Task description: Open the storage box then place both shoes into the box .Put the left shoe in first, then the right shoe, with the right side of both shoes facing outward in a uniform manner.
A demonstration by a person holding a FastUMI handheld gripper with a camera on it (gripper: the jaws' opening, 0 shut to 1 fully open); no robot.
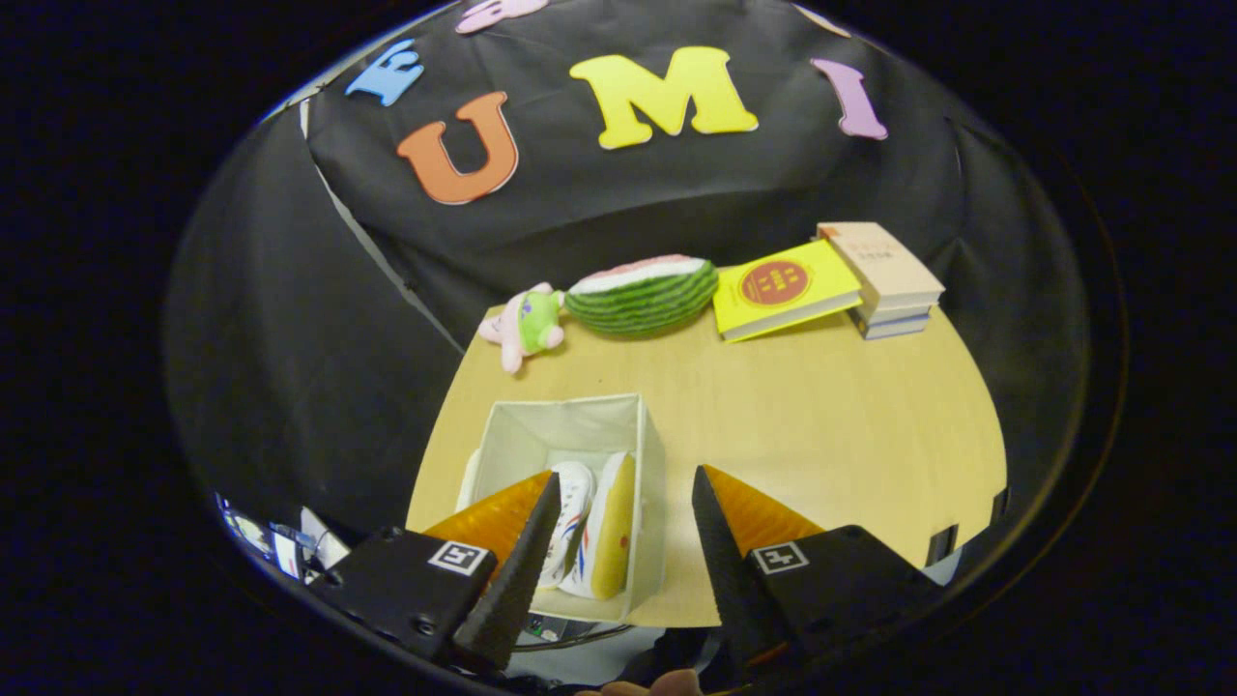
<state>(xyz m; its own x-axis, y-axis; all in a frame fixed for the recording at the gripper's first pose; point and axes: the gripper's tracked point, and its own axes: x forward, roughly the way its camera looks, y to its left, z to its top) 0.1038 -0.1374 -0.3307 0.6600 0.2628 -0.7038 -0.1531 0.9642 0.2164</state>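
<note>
An open white fabric storage box [649, 454] stands on the wooden table near its front left corner. Two white shoes lie inside it on their sides, close together. One shoe [572, 517] shows red and blue stripes. The other shoe [607, 530] turns its yellowish sole toward the right wall of the box. My gripper [624, 476] hovers open above the box's right wall, with nothing between its fingers. The left finger [527, 541] covers part of the striped shoe. The right finger [720, 551] is over bare table just right of the box.
At the table's [821, 425] far edge lie a small plush toy [527, 324], a watermelon-slice cushion [643, 295], a yellow book [785, 287] and a stack of books [884, 280]. Black cloth walls close in behind and to the left.
</note>
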